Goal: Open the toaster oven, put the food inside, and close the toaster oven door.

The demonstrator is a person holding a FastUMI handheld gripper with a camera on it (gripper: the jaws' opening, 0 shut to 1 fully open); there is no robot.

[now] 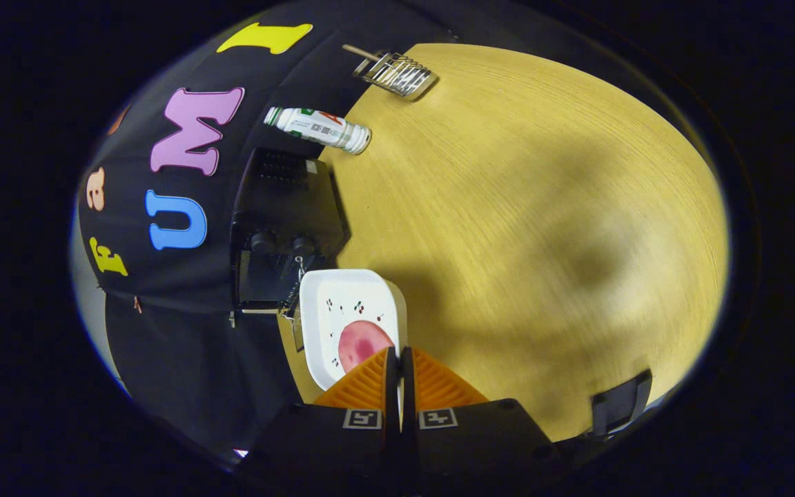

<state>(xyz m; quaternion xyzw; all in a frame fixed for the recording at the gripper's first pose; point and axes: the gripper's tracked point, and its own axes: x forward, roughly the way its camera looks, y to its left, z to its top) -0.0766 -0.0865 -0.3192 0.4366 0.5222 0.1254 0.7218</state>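
My gripper (399, 369) is shut on the near rim of a white square plate (342, 293) with small cherry prints. A round pink-red piece of food (363, 343) lies on the plate just ahead of the fingertips. Beyond the plate stands the black toaster oven (286, 207), two knobs on its front, backed against the booth wall. Its door (294, 314), with a metal handle, looks swung out toward the plate's far edge. I cannot tell how far it stands open. The plate's far corner is close to the oven's front.
On the wooden table (522, 228) beyond the oven a white bottle (318, 128) rests beside the wall. Farther off is a wire rack (396, 73) with a wooden stick. A black bracket (620, 407) stands at the table's edge near the gripper body.
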